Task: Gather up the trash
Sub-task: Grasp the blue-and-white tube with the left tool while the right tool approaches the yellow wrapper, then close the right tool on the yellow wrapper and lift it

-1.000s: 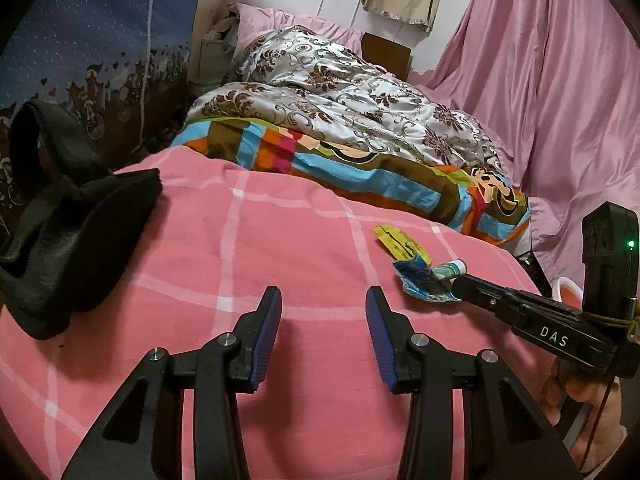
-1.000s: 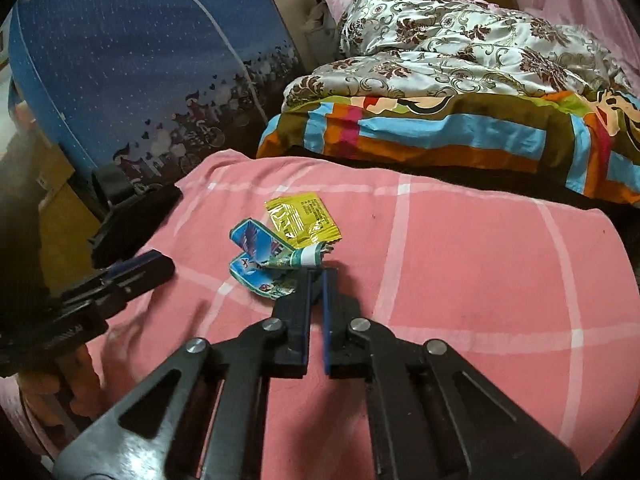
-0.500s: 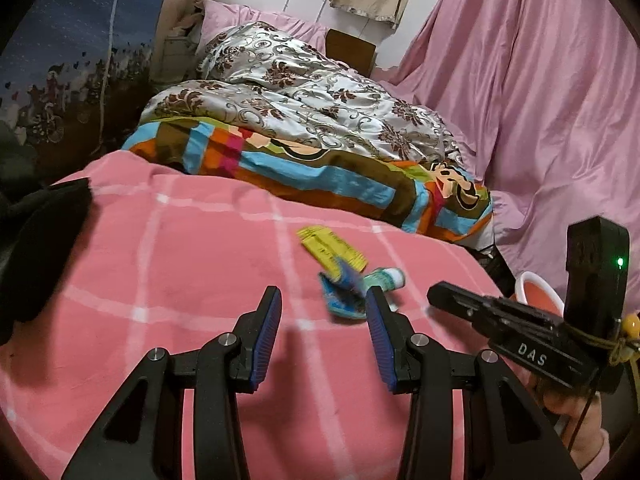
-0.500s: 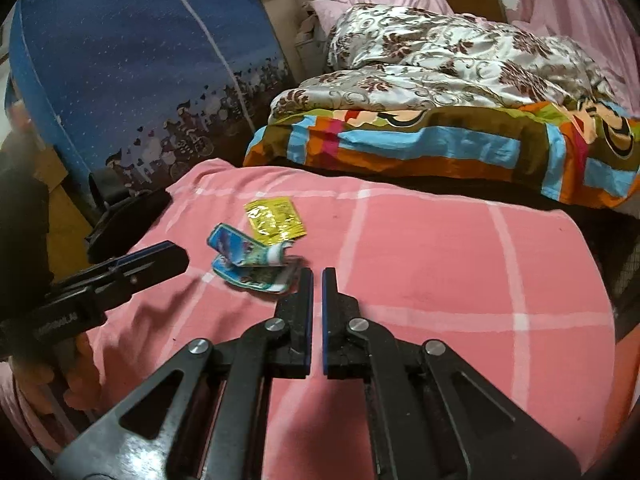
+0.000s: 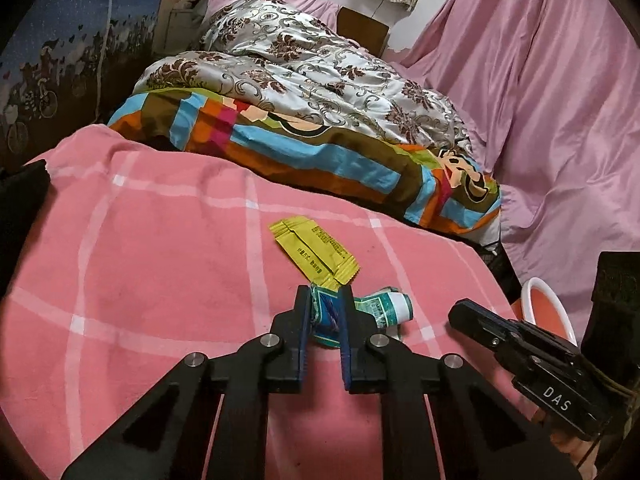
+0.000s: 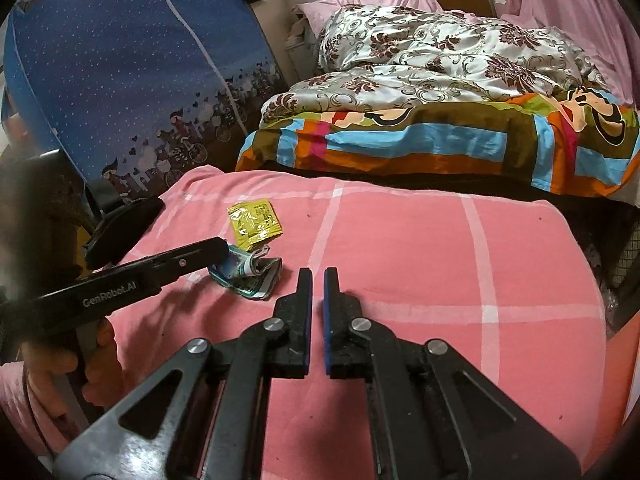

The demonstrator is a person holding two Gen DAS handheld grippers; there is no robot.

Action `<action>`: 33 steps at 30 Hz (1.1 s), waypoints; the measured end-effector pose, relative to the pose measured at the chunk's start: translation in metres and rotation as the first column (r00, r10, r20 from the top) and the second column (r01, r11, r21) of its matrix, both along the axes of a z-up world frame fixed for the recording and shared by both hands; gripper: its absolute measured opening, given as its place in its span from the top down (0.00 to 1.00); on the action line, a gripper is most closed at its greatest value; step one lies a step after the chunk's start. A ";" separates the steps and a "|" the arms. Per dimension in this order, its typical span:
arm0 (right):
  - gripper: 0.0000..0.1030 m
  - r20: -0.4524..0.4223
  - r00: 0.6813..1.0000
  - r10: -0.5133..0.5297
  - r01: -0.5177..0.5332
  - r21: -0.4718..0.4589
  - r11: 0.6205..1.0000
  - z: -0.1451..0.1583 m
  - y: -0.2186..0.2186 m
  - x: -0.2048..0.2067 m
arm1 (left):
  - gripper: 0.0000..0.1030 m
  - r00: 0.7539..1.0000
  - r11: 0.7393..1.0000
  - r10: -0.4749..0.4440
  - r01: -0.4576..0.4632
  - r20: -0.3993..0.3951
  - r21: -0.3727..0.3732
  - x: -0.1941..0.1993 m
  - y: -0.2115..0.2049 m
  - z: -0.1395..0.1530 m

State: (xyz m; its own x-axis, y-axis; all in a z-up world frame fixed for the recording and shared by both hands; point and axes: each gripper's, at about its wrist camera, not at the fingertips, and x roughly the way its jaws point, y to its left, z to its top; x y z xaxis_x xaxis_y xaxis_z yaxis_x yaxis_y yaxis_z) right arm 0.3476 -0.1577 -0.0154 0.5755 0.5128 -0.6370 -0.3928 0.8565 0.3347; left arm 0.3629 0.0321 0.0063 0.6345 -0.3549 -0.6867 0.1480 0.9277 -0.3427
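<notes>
The crumpled blue-green wrapper [image 5: 362, 312] sits between my left gripper [image 5: 325, 320] jaws, which look closed onto its left half, though contact is partly hidden. I should squeeze fully before lifting. Its rolled end points right of the jaws. My right gripper [image 6: 318, 312] is nearly closed, holding nothing.

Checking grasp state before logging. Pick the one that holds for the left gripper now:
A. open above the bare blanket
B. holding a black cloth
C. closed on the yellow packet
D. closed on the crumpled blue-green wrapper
D: in the left wrist view the left gripper has its fingers pinched on the crumpled blue-green wrapper, while the yellow packet lies free just beyond.
</notes>
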 end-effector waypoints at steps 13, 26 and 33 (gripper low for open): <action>0.46 0.037 0.997 0.070 -0.066 -0.106 0.992 0.006 0.034 0.004 | 0.96 0.985 0.991 0.083 -0.097 0.151 0.088 -0.050 0.040 0.027; 0.44 0.038 0.979 0.200 -0.188 -0.203 0.961 0.002 0.088 0.034 | 0.97 0.961 0.980 0.155 -0.178 0.228 0.087 -0.087 0.081 0.026; 0.57 0.003 0.973 0.232 -0.223 -0.262 0.939 -0.010 0.103 0.040 | 0.97 0.961 0.983 0.136 -0.161 0.240 0.088 -0.086 0.076 0.029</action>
State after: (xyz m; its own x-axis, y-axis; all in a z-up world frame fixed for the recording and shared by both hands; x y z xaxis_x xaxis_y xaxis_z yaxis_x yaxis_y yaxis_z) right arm 0.3878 -0.0546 -0.0250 0.4859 0.4536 -0.7471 -0.5949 0.7979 0.0975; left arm 0.2764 0.1081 0.0348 0.8210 -0.1781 -0.5424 0.0699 0.9743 -0.2142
